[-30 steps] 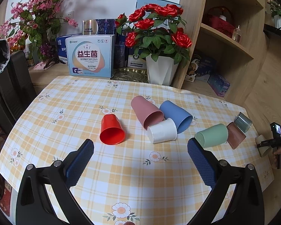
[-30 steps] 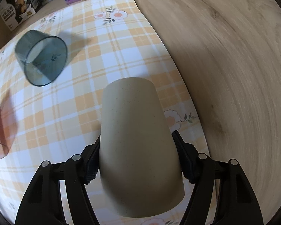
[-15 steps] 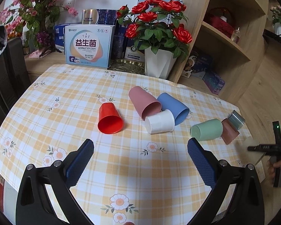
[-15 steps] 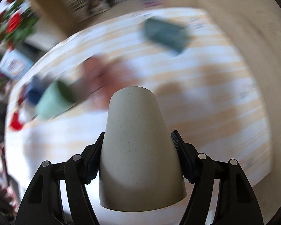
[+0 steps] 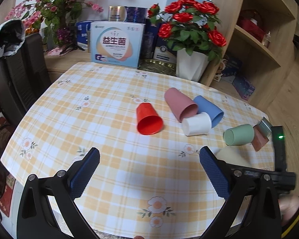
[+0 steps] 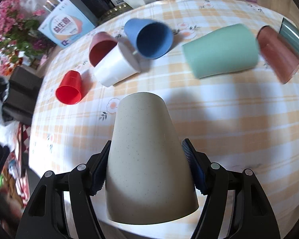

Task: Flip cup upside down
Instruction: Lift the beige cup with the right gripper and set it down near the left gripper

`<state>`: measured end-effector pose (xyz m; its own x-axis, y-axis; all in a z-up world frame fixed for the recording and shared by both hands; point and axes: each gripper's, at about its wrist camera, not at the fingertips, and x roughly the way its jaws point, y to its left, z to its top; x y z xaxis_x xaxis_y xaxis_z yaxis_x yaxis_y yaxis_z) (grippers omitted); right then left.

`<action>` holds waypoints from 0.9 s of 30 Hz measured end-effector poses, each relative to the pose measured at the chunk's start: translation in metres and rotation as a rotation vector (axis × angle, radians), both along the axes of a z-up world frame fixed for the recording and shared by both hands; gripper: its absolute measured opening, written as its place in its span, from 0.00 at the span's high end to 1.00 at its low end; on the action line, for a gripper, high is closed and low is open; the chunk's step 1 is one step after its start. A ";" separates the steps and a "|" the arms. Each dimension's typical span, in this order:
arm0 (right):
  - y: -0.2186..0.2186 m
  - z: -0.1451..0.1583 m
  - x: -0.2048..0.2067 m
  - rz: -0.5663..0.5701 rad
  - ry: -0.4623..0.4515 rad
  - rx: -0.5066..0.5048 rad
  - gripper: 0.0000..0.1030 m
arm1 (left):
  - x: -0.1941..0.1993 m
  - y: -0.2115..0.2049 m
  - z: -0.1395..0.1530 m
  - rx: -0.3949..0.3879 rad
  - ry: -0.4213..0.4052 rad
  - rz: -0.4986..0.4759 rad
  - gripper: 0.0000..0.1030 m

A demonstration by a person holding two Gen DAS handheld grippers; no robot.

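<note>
The right gripper (image 6: 147, 179) is clamping a beige speckled tapered cup (image 6: 147, 159) between its two blue-padded fingers (image 6: 97, 177), pressing on the sides near the wide rim. The cup's long axis is running straight forward along the fingers, closed narrow base pointing away from the camera and open mouth facing back toward it, so the cup is sitting inside this gripper's own grasp, above the near part of the yellow checked tablecloth (image 6: 229, 119) and apparently clear of it. To my eye, the coming move is turning on that axis: the wrist needs to be pitching until the mouth is facing down before lowering.

The left gripper (image 5: 149, 159) is hovering with its jaws spread wide and nothing between them, well apart from the held cup, so the right hand is the one doing the work.

Farther out, seven more cups are lying on their sides: one red plastic cup (image 6: 68, 89), one white cup (image 6: 115, 69) touching one dusty pink cup (image 6: 100, 46) and one blue cup (image 6: 149, 37), then one mint green cup (image 6: 221, 49), one translucent brown cup (image 6: 277, 55) and one grey-green translucent cup (image 6: 293, 34). Beyond them, one white pot of red roses (image 5: 191, 63) and one pale blue printed box (image 5: 116, 44) are standing at the table's far edge.
</note>
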<state>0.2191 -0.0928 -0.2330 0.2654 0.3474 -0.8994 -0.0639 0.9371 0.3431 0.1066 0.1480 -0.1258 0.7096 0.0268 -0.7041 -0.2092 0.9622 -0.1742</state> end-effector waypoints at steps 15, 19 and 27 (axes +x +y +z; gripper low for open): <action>0.047 -0.026 -0.019 0.066 0.051 -0.001 0.34 | 0.000 0.006 -0.008 -0.038 0.032 0.006 0.05; 0.039 -0.011 -0.020 0.070 0.010 0.064 0.25 | 0.002 0.004 -0.008 -0.056 0.038 -0.003 0.05; -0.016 0.030 -0.026 0.015 -0.148 0.063 0.14 | 0.015 -0.012 -0.011 -0.102 0.079 -0.073 0.05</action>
<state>0.1930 -0.1085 -0.2032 0.3881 0.4066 -0.8271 -0.1317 0.9127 0.3868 0.1216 0.1359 -0.1367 0.6495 -0.0977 -0.7540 -0.1559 0.9535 -0.2579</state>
